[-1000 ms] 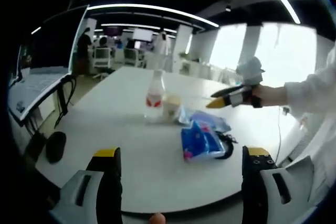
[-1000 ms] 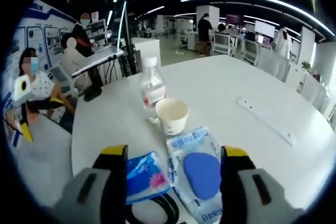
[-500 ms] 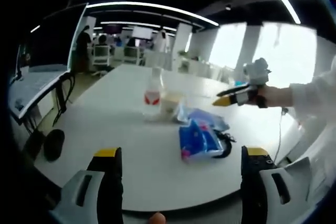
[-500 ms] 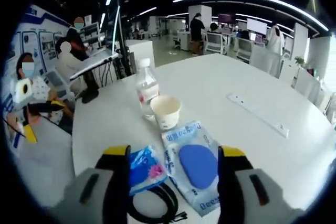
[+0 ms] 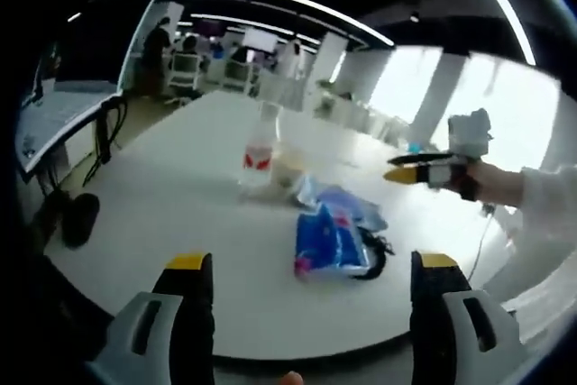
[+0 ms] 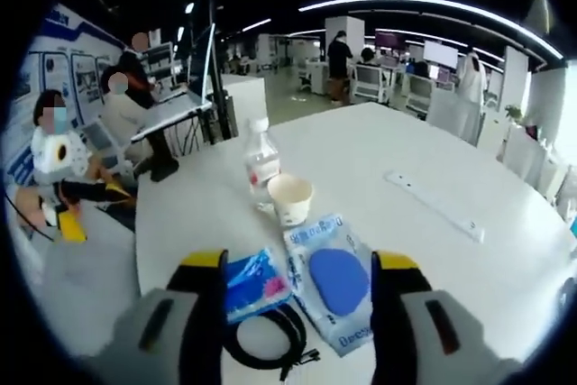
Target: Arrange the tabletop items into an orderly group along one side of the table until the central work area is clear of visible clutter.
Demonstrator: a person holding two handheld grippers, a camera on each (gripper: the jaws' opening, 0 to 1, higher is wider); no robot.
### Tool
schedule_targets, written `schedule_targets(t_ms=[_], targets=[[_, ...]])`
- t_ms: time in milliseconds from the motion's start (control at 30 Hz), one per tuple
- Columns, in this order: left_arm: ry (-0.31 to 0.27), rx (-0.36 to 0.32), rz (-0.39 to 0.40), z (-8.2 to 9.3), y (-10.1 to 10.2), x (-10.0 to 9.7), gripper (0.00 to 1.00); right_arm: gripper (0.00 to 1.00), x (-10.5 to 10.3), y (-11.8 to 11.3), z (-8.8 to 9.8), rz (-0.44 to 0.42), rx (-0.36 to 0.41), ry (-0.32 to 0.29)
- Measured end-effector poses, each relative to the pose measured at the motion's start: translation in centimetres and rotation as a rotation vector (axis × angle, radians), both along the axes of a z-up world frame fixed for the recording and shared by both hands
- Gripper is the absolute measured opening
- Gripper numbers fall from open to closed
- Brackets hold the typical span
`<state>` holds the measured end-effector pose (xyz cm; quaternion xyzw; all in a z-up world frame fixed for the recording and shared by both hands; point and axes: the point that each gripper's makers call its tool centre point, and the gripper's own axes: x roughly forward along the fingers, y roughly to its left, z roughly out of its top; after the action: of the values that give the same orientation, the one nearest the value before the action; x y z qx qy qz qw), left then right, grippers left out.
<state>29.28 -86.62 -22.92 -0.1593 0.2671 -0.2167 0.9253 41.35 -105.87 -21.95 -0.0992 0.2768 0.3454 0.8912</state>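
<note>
On the round white table (image 5: 162, 196) stands a clear water bottle (image 5: 259, 152) with a red label, and a paper cup (image 5: 288, 171) is right beside it. Nearer lie a blue tissue pack (image 5: 326, 239), a clear bag (image 5: 353, 206) holding a blue pad, and a coiled black cable (image 5: 376, 254). My left gripper (image 5: 312, 262) is open at the near table edge, short of the pack. My right gripper (image 6: 299, 261) hangs open above the tissue pack (image 6: 255, 275), the bag (image 6: 334, 281) and the cable (image 6: 266, 340), touching none. Beyond them stand the bottle (image 6: 262, 164) and the cup (image 6: 290, 198).
A long white strip (image 6: 433, 205) lies on the far right of the table. A laptop on a stand (image 6: 176, 101) and seated people are off the table's left side. The right gripper (image 5: 424, 169), held by a white-sleeved hand, hovers over the table's right side.
Both views have pulled back a little, so the items look smaller. The right gripper has drifted rightward in the left gripper view. Nothing on the table has moved.
</note>
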Motion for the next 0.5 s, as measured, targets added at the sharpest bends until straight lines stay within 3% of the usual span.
schedule_targets(t_ms=[33,100,200,333,433,500], targets=[[-0.018,-0.039,0.021,0.7,-0.6,0.2,0.87,0.62,0.2,0.0,0.1,0.011,0.004,-0.008],[-0.025,-0.045,0.018,0.9,-1.4,0.1,0.86,0.61,0.4,0.0,-0.1,0.024,0.021,-0.004],[0.027,-0.029,0.078,-0.1,-2.3,-0.2,0.83,0.6,-0.2,0.4,-0.7,0.078,0.019,0.039],[0.076,-0.13,0.206,-1.2,-4.1,-0.5,0.83,0.59,-0.8,0.3,0.0,0.183,0.007,0.016],[0.122,-0.143,0.189,-2.8,-6.6,-1.0,0.81,0.56,-0.6,-0.3,-0.5,0.203,0.016,0.022],[0.151,-0.142,0.18,-3.5,-7.9,-1.4,0.8,0.51,-0.7,-0.4,-1.4,0.213,0.031,0.059]])
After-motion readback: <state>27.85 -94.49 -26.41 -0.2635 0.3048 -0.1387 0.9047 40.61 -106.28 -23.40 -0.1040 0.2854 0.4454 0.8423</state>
